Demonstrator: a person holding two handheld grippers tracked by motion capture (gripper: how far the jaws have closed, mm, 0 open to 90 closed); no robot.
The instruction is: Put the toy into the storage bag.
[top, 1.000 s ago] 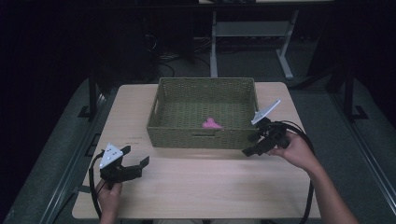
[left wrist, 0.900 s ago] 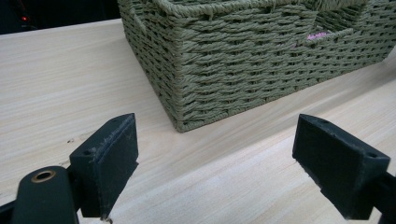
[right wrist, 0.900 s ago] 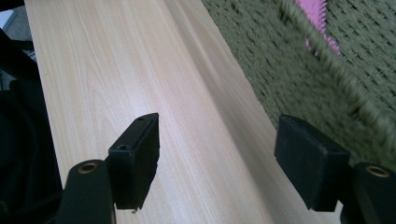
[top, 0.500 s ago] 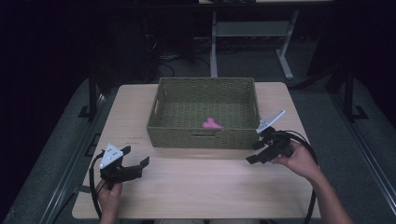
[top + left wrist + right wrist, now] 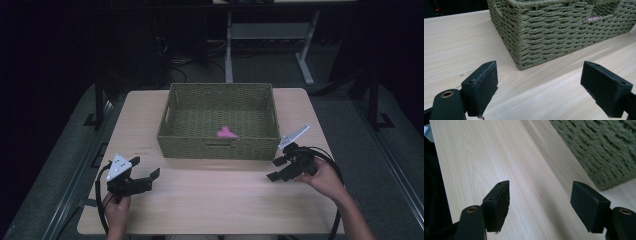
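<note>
Both grippers sit empty on the near half of the table (image 5: 220,195), one on each side of the basket (image 5: 218,145).

Left gripper (image 5: 150,176): jaws spread wide, nothing between them. It sits near the front left corner of the table, well apart from the basket. In the left gripper view its pads (image 5: 485,87) frame bare wood, with the basket's near corner (image 5: 520,57) straight ahead. The ends of both pads are cut off at the bottom edge.

Right gripper (image 5: 276,169): jaws also apart, nothing between them. It sits just off the basket's front right corner, near it but not touching. In the right gripper view the pads (image 5: 497,203) frame bare tabletop, and the basket wall (image 5: 606,150) fills the upper right, blurred and cut off by the frame.

Pink thing (image 5: 226,132): lies on the basket floor, near the front wall, a bit right of centre. It is too small and dim in the high view to make out its shape. In the left gripper view a sliver of pink (image 5: 594,18) shows through the handle slot in the front wall; the rest is hidden by the weave.

The room beyond the table is dark; the stand legs (image 5: 305,70) and cables on the floor are hard to read.
</note>
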